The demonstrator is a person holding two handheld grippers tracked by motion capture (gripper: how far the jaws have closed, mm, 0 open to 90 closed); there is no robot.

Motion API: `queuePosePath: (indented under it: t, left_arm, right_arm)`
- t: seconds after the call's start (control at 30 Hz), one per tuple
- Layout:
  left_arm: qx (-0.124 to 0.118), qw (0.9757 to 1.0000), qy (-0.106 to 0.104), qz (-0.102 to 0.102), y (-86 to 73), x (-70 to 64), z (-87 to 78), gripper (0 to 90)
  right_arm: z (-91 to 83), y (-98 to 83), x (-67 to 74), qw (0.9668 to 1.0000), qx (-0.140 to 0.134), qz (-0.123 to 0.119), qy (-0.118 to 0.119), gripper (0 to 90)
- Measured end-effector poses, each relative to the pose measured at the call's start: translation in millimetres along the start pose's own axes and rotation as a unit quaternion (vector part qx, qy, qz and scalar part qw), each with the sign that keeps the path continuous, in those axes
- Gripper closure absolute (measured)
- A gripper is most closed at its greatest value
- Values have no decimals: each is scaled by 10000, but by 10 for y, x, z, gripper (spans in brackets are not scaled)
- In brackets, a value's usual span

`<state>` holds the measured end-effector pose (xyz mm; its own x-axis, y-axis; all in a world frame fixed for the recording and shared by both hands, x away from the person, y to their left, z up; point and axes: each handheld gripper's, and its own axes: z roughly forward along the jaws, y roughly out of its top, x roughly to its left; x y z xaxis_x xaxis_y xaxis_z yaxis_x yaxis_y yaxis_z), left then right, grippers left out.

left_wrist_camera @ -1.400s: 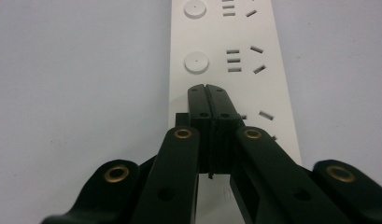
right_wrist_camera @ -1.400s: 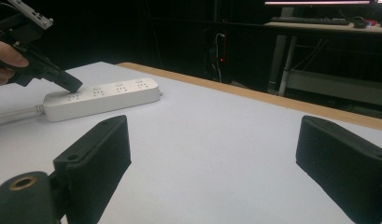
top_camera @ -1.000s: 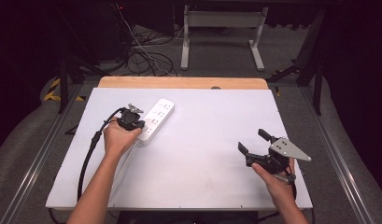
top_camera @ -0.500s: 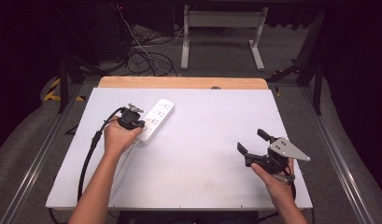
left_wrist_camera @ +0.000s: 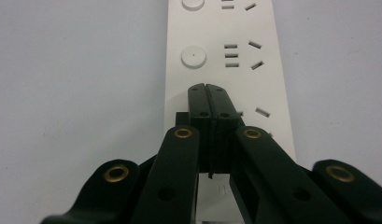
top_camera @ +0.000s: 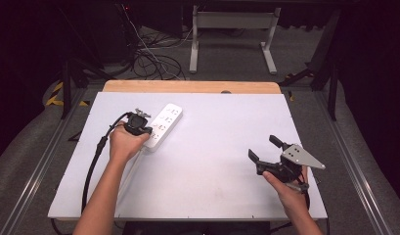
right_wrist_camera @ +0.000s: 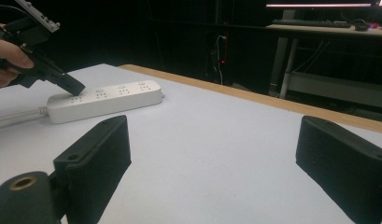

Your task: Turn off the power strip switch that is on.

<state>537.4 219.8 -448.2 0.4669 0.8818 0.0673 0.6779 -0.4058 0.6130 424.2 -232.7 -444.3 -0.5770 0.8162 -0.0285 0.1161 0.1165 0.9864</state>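
Note:
A white power strip (top_camera: 164, 124) lies on the white table top (top_camera: 212, 166) at the left, its cord running toward the front edge. My left gripper (top_camera: 140, 128) is shut with nothing between its jaws, and its tip is down on the strip's near end. In the left gripper view the closed gripper (left_wrist_camera: 208, 89) sits on the power strip (left_wrist_camera: 216, 28) just below a round button (left_wrist_camera: 194, 56), beside the socket slots. My right gripper (top_camera: 265, 149) is held open above the table at the right. In the right gripper view my open gripper (right_wrist_camera: 216, 154) faces the power strip (right_wrist_camera: 109, 99) and the left gripper (right_wrist_camera: 67, 84).
A wooden strip (top_camera: 188, 86) borders the table's far edge. Behind it are tangled cables (top_camera: 153, 58) and a metal stand (top_camera: 232, 29) on the floor. Metal rails run along both sides of the table.

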Motion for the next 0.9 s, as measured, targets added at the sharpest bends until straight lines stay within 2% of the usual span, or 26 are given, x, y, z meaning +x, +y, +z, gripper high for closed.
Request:
queuePosePath:
  t: [0.23, 0.4, 0.47, 0.57, 0.63, 0.77, 0.83, 0.9]
  left_arm:
    - [28, 10000, 27, -10, 6, -11, 0, 900]
    - [-113, 9997, -138, -168, -33, 38, 2, 900]
    - [-157, 9992, -203, -301, -42, 52, 1, 900]
    - [-166, 9992, -221, -286, -39, 61, 6, 900]
    - [-187, 9995, -163, -184, -43, 43, 6, 900]
    - [-295, 9985, -254, -387, -86, 104, -2, 900]
    - [-278, 9988, -178, -355, -108, 125, -19, 900]
    - [-253, 9989, -230, -332, -117, 143, -28, 900]
  right_arm:
    - [-11, 4, -6, 10000, -36, 3, -2, 102]
    - [-16, 9, -1, 10000, -52, -1, 7, 102]
    - [-20, 11, -2, 10000, -54, 18, 8, 102]
    - [-16, 4, -15, 10000, -33, 34, -12, 102]
    - [-12, 3, -22, 10000, -27, 32, -26, 102]
    - [-27, 5, -17, 10000, -46, 53, -27, 102]
    - [-27, -3, -23, 10000, -38, 37, -29, 102]
    - [-26, -2, -29, 10000, -42, 61, -40, 102]
